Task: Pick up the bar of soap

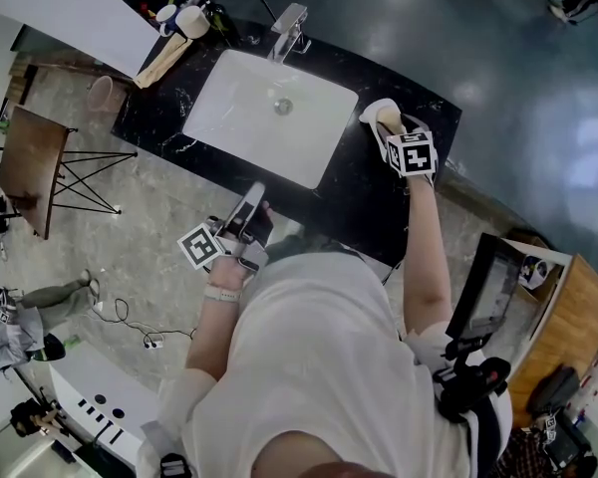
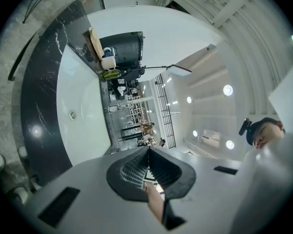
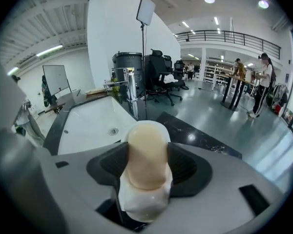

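Note:
A cream oval bar of soap (image 3: 147, 152) sits between the pads of my right gripper (image 3: 146, 150), which is shut on it. Under the bar lies a glossy white piece (image 3: 139, 204), apparently a soap dish; whether the jaws also hold it I cannot tell. In the head view the right gripper (image 1: 386, 119) holds the soap (image 1: 389, 118) over the black counter (image 1: 379, 182), right of the white sink (image 1: 314, 172). My left gripper (image 1: 249, 207) hangs at the counter's front edge; its jaws (image 2: 147, 152) are shut with nothing between them.
A chrome faucet (image 1: 289, 28) stands behind the sink. White cups (image 1: 184, 20) and a wooden item (image 1: 164, 58) sit at the counter's back left corner. A small wooden table (image 1: 30, 162) stands on the floor to the left. People stand far off in the hall (image 3: 262, 82).

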`<state>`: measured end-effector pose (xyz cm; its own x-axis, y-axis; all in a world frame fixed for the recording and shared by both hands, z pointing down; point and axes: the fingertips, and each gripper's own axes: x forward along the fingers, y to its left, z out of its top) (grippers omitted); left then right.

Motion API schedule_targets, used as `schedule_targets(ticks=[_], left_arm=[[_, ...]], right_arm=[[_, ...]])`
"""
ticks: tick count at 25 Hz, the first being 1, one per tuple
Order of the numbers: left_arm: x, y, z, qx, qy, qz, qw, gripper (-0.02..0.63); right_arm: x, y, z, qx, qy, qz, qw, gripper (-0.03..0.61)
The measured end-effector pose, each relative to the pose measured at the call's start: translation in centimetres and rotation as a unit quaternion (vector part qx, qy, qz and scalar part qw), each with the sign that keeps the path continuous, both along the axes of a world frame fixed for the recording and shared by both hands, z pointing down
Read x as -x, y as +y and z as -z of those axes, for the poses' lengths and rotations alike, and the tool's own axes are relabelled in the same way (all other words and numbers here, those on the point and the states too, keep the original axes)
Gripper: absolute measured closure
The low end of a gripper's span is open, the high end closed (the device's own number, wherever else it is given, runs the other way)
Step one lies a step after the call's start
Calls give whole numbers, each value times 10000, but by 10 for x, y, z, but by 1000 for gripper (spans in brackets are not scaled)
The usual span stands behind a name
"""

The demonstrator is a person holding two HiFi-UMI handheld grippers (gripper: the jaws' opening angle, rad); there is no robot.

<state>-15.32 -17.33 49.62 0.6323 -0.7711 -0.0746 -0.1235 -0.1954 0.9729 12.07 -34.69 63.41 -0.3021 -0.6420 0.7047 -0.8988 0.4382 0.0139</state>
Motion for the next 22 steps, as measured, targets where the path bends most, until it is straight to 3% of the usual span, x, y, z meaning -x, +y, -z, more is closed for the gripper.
schedule_targets(ticks=[7, 12, 16, 22], left_arm=[[1, 0, -1, 8, 2, 3, 10000, 606], [-3, 2, 0, 11, 2, -42, 10000, 606], [-5, 1, 2, -3, 23, -108, 9999, 606], [-13, 0, 3, -35, 53, -268, 9996, 606]], right_arm=[[4, -5, 14, -326, 489, 235, 9980, 318], [18, -7, 42, -733, 1113, 592, 9893, 318], [34, -2, 68, -1237, 1610, 817, 9757, 318], [67, 12, 112, -2326, 2106, 1076, 9434, 318]])
